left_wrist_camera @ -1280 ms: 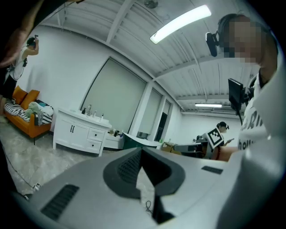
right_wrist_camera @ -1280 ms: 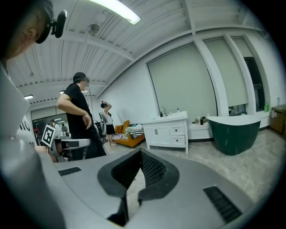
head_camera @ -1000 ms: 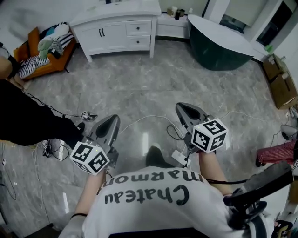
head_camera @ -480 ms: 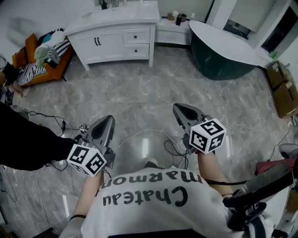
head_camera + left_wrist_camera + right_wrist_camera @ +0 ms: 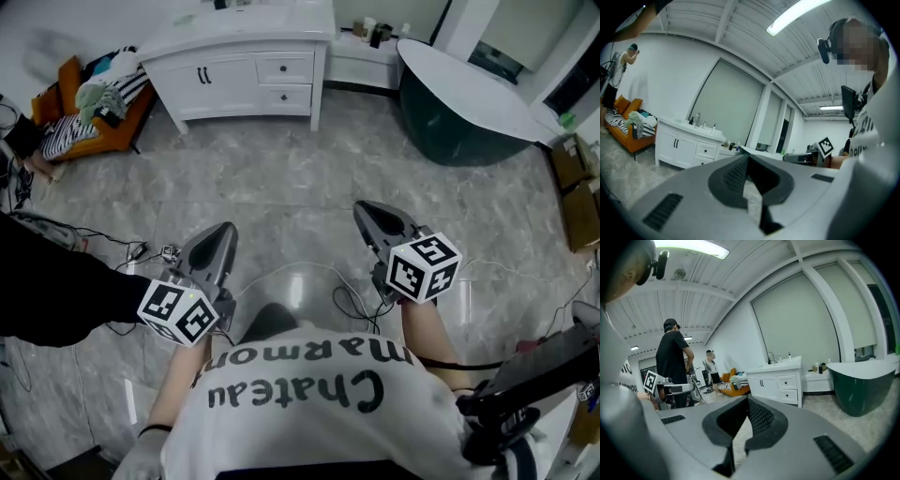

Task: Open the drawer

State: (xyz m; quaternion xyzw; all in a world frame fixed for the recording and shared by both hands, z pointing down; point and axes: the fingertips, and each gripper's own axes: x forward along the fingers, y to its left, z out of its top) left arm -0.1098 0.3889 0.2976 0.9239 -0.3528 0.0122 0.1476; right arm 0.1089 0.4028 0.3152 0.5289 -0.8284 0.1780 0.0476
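A white vanity cabinet [image 5: 239, 66] stands against the far wall, several steps away across the grey marble floor. Its two small drawers [image 5: 284, 67] sit one above the other at its right end, both closed, each with a dark knob. My left gripper [image 5: 214, 246] and right gripper [image 5: 380, 220] are held side by side in front of the person's chest, pointing towards the cabinet. Both are shut with nothing in them. The left gripper view shows its jaws [image 5: 748, 157] closed tip to tip with the cabinet [image 5: 686, 147] beyond. The right gripper [image 5: 748, 399] faces the drawers [image 5: 787, 382].
A dark green bathtub [image 5: 469, 89] stands at the back right. An orange sofa with clothes [image 5: 89, 98] is at the back left. Cables [image 5: 141, 248] trail over the floor by a person in black [image 5: 56, 291]. Cardboard boxes [image 5: 577, 173] line the right side.
Both grippers have been carried forward over the floor towards the cabinet, side by side and still shut. The person in black at the left has slid back in the head view.
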